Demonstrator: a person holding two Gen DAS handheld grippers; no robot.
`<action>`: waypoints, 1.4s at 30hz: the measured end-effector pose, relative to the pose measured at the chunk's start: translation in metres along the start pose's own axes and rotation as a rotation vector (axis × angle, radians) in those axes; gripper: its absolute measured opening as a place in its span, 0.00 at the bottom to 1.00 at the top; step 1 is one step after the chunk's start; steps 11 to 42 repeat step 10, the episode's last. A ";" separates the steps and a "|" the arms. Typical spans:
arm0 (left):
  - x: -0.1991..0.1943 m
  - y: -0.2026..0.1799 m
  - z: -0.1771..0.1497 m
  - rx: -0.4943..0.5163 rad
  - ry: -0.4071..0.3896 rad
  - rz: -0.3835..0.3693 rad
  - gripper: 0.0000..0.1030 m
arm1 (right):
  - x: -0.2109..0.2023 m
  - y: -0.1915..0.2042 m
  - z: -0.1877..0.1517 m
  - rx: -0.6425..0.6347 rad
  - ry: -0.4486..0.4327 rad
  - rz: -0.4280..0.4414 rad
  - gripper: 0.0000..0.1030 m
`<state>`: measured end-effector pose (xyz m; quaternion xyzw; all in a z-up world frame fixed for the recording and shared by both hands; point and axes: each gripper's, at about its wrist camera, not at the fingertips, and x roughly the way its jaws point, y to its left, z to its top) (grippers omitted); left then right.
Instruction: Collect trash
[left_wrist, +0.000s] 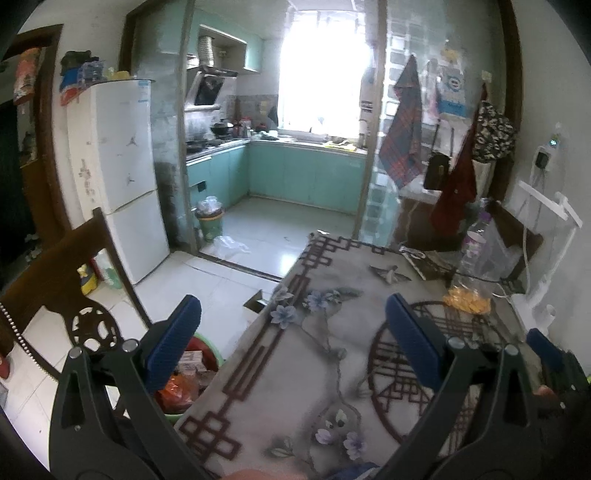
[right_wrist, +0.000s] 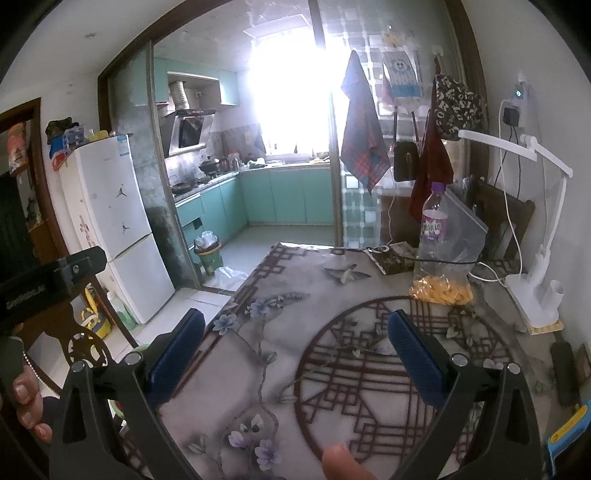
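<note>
My left gripper (left_wrist: 293, 341) is open and empty above the left part of the patterned table (left_wrist: 332, 369). My right gripper (right_wrist: 297, 350) is open and empty above the table's round motif (right_wrist: 369, 387). A green bin (left_wrist: 207, 360) with red and orange wrappers stands on the floor beside the table's left edge, under my left finger. A clear plastic bottle (right_wrist: 432, 229) with a purple cap and a clear bag of yellow pieces (right_wrist: 443, 290) stand at the table's far right; both also show in the left wrist view, the bottle (left_wrist: 474, 243) and the bag (left_wrist: 467, 301).
A dark wooden chair (left_wrist: 62, 280) stands left of the table. A white lamp base (right_wrist: 535, 295) with cables sits at the right wall. A fridge (left_wrist: 118, 177), a second green bin (right_wrist: 208, 254) and a plastic bag (right_wrist: 231, 275) lie toward the kitchen doorway.
</note>
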<state>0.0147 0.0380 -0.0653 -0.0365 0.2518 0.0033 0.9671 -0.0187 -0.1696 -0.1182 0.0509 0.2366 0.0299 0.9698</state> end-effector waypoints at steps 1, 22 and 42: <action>0.001 -0.001 -0.002 0.006 -0.003 0.005 0.95 | 0.001 -0.002 -0.001 0.003 0.004 -0.003 0.93; 0.083 -0.031 -0.053 0.048 0.181 -0.042 0.95 | 0.040 -0.069 -0.048 0.010 0.144 -0.189 0.93; 0.083 -0.031 -0.053 0.048 0.181 -0.042 0.95 | 0.040 -0.069 -0.048 0.010 0.144 -0.189 0.93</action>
